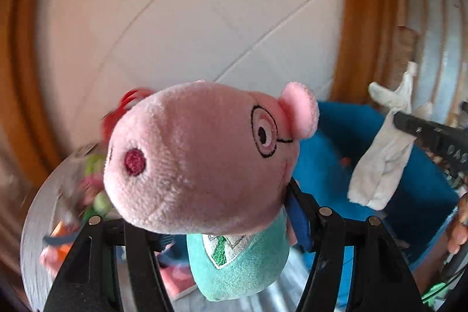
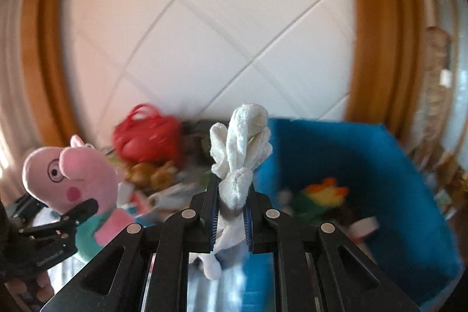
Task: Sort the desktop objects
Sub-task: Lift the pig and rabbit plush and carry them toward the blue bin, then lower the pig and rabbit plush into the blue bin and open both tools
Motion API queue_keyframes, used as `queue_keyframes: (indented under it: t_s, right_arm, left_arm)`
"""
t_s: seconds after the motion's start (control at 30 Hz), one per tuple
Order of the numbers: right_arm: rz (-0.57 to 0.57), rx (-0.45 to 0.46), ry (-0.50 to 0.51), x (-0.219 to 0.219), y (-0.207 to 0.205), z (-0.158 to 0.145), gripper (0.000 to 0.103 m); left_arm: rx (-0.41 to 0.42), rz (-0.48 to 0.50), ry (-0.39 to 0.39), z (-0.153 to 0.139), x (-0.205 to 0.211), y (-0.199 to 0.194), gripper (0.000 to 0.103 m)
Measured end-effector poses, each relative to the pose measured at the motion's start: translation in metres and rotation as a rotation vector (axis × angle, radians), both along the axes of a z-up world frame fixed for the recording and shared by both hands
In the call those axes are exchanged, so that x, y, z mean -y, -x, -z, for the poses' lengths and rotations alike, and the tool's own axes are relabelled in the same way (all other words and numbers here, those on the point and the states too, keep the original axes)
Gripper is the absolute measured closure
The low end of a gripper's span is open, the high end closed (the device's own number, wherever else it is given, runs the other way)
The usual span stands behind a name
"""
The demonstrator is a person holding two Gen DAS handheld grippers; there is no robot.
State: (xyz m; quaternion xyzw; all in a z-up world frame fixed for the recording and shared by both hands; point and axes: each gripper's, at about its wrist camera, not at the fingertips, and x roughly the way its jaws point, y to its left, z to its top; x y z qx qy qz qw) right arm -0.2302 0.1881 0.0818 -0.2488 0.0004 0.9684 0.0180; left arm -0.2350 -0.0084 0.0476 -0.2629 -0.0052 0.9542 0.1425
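My left gripper [image 1: 216, 212] is shut on a pink pig plush toy [image 1: 199, 157] with glasses and a teal shirt, held up in the air; it also shows in the right wrist view [image 2: 73, 177]. My right gripper [image 2: 231, 212] is shut on a white glove [image 2: 242, 142], which stands up between the blue pads; the glove also shows in the left wrist view [image 1: 383, 154]. A blue fabric bin [image 2: 365, 174] stands to the right, just beyond the glove, with a colourful soft toy [image 2: 324, 195] inside.
A pile of blurred items lies on the round grey table [image 1: 38, 224]: a red mesh object [image 2: 146, 136], brown plush pieces [image 2: 152, 174] and small packets. A white tiled floor and wooden frame lie behind. The blue bin also shows in the left wrist view [image 1: 351, 136].
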Motion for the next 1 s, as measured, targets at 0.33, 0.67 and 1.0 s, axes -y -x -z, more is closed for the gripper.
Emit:
queue_keyframes:
  t_s: [0.33,0.67,1.0]
  right_arm:
    - [0.232,0.048,-0.115,-0.133,0.022,-0.011,0.089]
    - [0.308,0.347,-0.104,-0.251,0.078,0.078,0.089]
    - [0.251,0.558,-0.11,-0.272,0.087,0.142,0.089]
  left_arm:
    - [-0.009,0.249,-0.005,-0.044,-0.175,0.042,0.04]
    - [0.25,0.343,0.219,0.038,-0.312,0.101,0.04]
    - [0.416,0.326,0.364,0.109,-0.353,0.122,0.037]
